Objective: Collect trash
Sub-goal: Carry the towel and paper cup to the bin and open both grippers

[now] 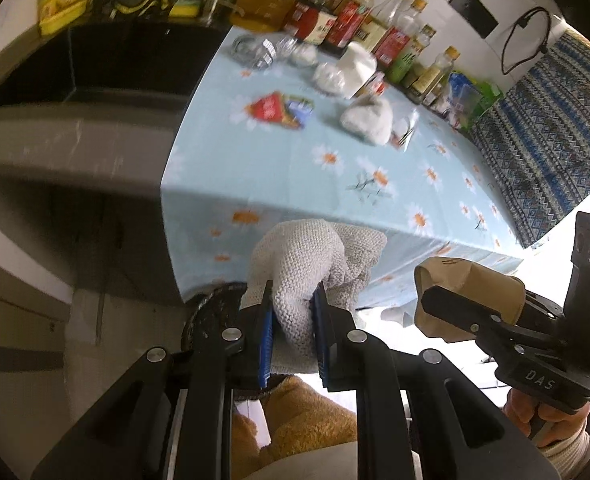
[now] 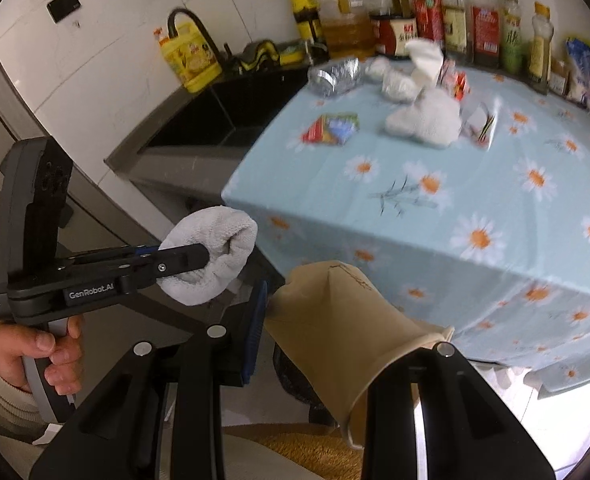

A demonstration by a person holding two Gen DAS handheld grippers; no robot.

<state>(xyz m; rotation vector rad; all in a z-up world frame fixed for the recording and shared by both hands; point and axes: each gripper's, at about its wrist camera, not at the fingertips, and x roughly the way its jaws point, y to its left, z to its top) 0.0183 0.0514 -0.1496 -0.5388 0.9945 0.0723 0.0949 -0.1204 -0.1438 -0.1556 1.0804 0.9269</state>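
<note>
My left gripper (image 1: 293,320) is shut on a crumpled white knit cloth (image 1: 307,264), held in front of the table's near edge; it also shows in the right wrist view (image 2: 211,256). My right gripper (image 2: 335,320) is shut on a beige rubber glove (image 2: 335,308), seen at the right in the left wrist view (image 1: 467,292). On the blue daisy tablecloth (image 1: 295,160) lie a red and blue wrapper (image 1: 279,110), white crumpled wads (image 1: 369,118), a clear wrapper (image 1: 405,130) and a crushed plastic bottle (image 2: 333,74). A dark bin rim (image 1: 211,304) shows just below the left gripper.
A row of sauce and oil bottles (image 2: 435,16) stands along the back wall. A black sink (image 2: 223,116) with a faucet and a yellow oil jug (image 2: 189,60) lies left of the table. A patterned cloth (image 1: 547,132) hangs at the right.
</note>
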